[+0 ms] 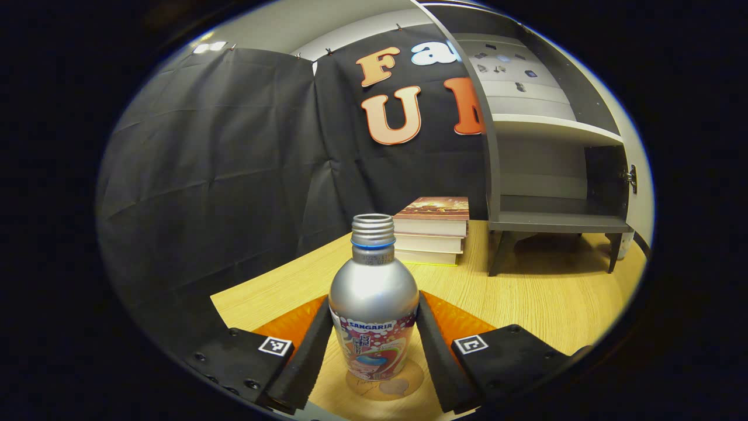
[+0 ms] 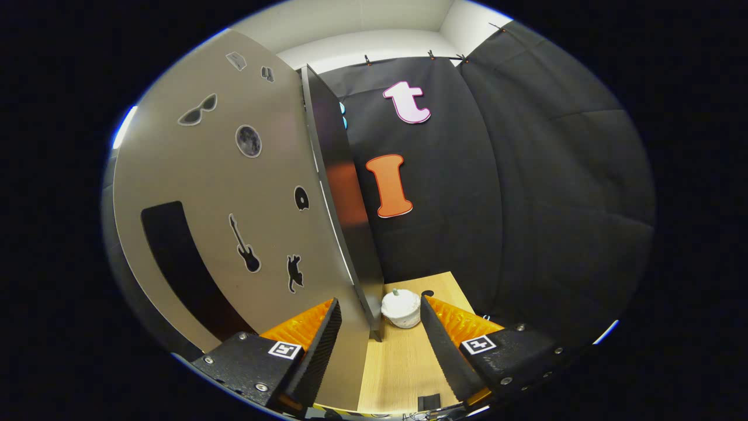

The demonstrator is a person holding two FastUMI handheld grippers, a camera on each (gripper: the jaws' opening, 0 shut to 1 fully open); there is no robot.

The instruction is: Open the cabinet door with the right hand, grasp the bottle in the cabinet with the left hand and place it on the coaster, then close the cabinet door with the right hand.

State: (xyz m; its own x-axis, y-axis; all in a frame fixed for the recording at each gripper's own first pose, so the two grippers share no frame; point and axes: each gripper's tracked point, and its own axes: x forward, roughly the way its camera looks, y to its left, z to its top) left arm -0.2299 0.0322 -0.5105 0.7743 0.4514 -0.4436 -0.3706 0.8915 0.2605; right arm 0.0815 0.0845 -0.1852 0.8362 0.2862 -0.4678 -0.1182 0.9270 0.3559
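Left gripper [image 1: 374, 345]: your fingers [image 1: 308, 345] stand on either side of the bottle, close against its body. You cannot tell from this view whether both press on it or a sliver of gap remains.
Bottle [image 1: 374, 304]: upright between your left fingers, silver with a printed label, its threaded neck bare at the top. Its base sits on the coaster.
Coaster [image 1: 403, 387]: a round brown disc on the bench, under the bottle and between your left fingertips, its rim showing on the near right of the bottle's base.
Bench [image 1: 543, 298]: light wood, running ahead of your left fingers to the cabinet.
Books [image 1: 435, 231]: a stack beyond the bottle, just left of the cabinet's legs.
Cabinet [image 1: 555, 175]: ahead and to the right of your left fingers, standing on short legs, its lower compartment open to view.
Right gripper [image 2: 377, 345]: your fingers [image 2: 445, 345] are spread wide apart and grip nothing.
Cabinet door [image 2: 234, 204]: swung open, its stickered face just beyond your right gripper's left finger, its edge running down between the two fingers.
White pot [image 2: 401, 309]: a small round one on the bench ahead of your right fingers, just beside the door's lower corner.
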